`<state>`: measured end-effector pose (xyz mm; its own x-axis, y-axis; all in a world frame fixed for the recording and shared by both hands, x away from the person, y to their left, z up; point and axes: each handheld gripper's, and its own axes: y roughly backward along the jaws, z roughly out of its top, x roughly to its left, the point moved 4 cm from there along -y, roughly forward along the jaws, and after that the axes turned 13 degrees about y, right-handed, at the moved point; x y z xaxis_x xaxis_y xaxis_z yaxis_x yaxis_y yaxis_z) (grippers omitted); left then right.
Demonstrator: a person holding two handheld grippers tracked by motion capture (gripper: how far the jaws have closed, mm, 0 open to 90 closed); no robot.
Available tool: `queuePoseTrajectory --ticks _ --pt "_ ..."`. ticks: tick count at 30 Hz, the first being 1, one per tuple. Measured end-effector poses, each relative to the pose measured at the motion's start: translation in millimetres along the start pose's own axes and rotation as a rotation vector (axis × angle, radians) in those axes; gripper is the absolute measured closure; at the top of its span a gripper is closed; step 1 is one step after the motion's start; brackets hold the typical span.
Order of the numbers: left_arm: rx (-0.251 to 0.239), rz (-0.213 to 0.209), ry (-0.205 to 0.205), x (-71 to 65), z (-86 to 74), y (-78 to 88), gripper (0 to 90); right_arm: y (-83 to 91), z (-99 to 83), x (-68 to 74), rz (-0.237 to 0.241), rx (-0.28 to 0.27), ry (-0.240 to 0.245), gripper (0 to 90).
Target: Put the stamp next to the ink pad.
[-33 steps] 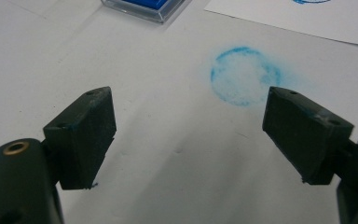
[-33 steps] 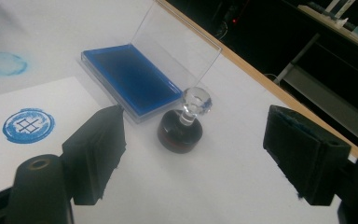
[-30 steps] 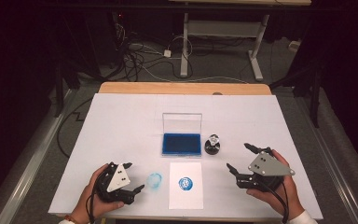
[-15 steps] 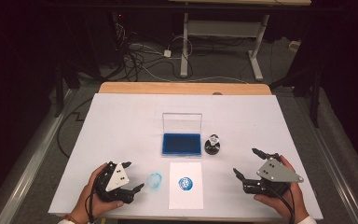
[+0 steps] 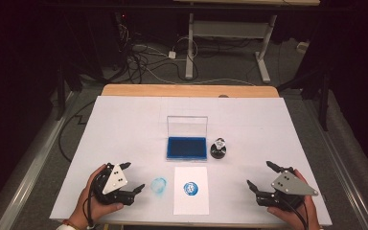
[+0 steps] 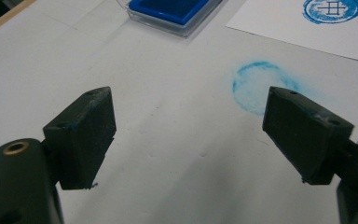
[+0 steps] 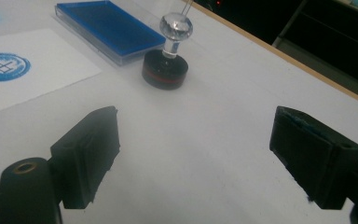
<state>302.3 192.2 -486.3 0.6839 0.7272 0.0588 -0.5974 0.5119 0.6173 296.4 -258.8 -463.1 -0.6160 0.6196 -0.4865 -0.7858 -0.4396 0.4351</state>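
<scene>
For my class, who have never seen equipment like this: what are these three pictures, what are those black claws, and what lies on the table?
A person holds a two-jaw tool in each hand: the left gripper and right gripper. Both are open and hold nothing. One camera looks down from above; one rides on each gripper, looking along its black jaws. On the white table lie an open clear case with a blue ink pad, a round black stamp with a clear knob, a white paper sheet bearing a blue round print, and a faint blue ring smudge.

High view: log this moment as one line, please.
left gripper: open, empty | right gripper: open, empty | round black stamp with clear knob: upright beside open blue ink pad | white paper sheet: blue round print
</scene>
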Motion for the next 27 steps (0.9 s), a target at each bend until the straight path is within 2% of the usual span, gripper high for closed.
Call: queuePoseTrajectory --ticks 9,14,27 --pt "-0.016 -0.006 0.013 -0.8 0.2 3.5 16.6 4.8 -14.3 5.5 -0.003 0.026 -0.018 16.2" --pt "-0.02 -0.005 -0.004 -3.8 1.7 4.1 16.6 5.3 -11.8 7.9 0.009 0.02 0.003 16.3" --pt "-0.012 -0.018 -0.019 -5.7 0.7 3.9 16.6 10.7 -5.6 10.7 -0.013 0.007 0.019 16.2"
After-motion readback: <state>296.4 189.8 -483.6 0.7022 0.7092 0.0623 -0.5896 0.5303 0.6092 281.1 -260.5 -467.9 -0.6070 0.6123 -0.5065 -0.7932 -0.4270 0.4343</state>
